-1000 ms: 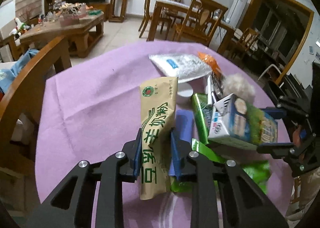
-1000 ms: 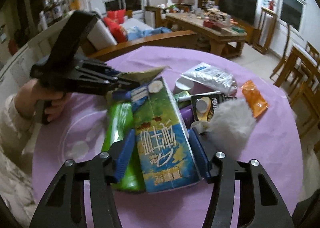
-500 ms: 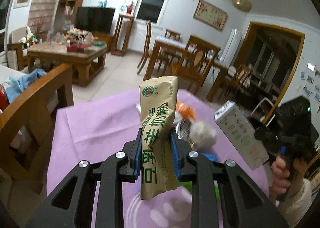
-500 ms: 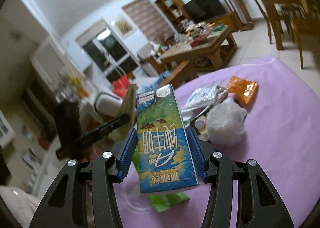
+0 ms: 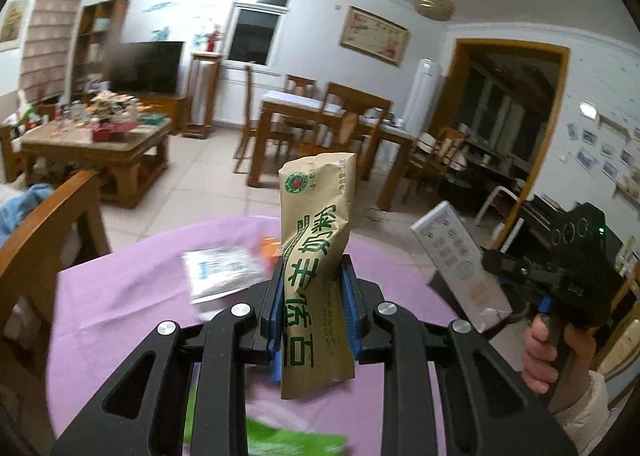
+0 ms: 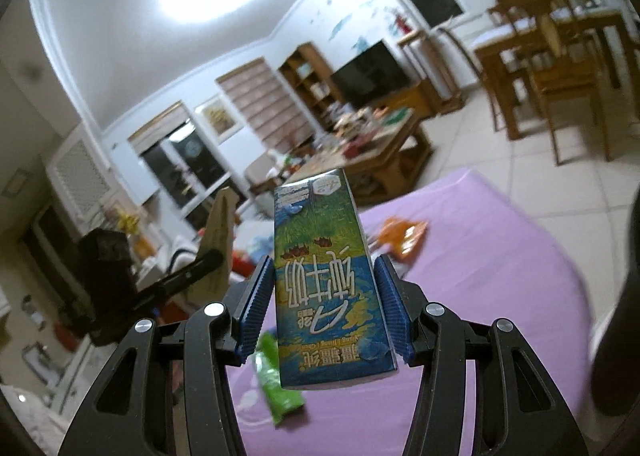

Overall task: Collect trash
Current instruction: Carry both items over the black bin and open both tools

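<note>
Above the purple tablecloth point(image 6: 500, 276), claws grip a milk carton point(image 6: 328, 288) and tan pouch point(image 5: 316, 268).

Both tools are built alike. The left gripper point(image 5: 314, 310) has two matte black fingers cut through with long teardrop slots, each linkage pinned by round silver screws, and ribbed blue pads point(image 5: 275, 310) line the inner faces. The right gripper point(image 6: 325, 308) shows the same black frame, silver screws and ridged blue pads. Beside the left gripper, the other tool's black pistol-shaped body carries a small green light and a blue trigger piece. The hand point(image 5: 554, 352) wrapped on its grip comes out of a cream quilted sleeve point(image 5: 586, 402).
</note>
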Available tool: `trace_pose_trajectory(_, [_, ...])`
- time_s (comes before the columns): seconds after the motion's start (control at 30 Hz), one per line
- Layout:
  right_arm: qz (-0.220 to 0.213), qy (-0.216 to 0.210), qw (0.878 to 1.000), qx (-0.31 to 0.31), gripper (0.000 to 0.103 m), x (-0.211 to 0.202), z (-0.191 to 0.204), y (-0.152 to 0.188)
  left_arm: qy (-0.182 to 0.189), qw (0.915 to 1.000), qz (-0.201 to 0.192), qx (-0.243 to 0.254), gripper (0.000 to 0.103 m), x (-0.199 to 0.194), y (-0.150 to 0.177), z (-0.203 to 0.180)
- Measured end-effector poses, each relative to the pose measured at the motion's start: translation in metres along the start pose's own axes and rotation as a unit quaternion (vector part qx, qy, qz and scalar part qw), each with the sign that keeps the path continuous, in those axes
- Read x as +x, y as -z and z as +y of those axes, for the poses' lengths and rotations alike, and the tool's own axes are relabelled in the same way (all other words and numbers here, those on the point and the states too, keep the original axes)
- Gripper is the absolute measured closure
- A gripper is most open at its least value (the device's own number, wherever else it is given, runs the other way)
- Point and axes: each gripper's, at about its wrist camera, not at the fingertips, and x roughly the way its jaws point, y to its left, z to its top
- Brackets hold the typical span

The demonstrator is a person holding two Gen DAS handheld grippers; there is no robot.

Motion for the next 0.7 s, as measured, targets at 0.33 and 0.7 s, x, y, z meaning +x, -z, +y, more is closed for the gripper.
trace_pose_trajectory(0.33, [-0.075, 0.07, 0.994, 0.035, 0.051, -0.09, -0.062, -0.002, 0.078, 0.9954, 0.025, 0.051, 0.078, 0.062, -0.001, -0.095])
trace_pose_trajectory(0.7, [-0.129, 0.129, 0.98, 0.079, 0.051, -0.178, -0.134, 0.014, 0.139, 0.9843, 0.055, 0.093, 0.078, 0.118, 0.009, -0.175])
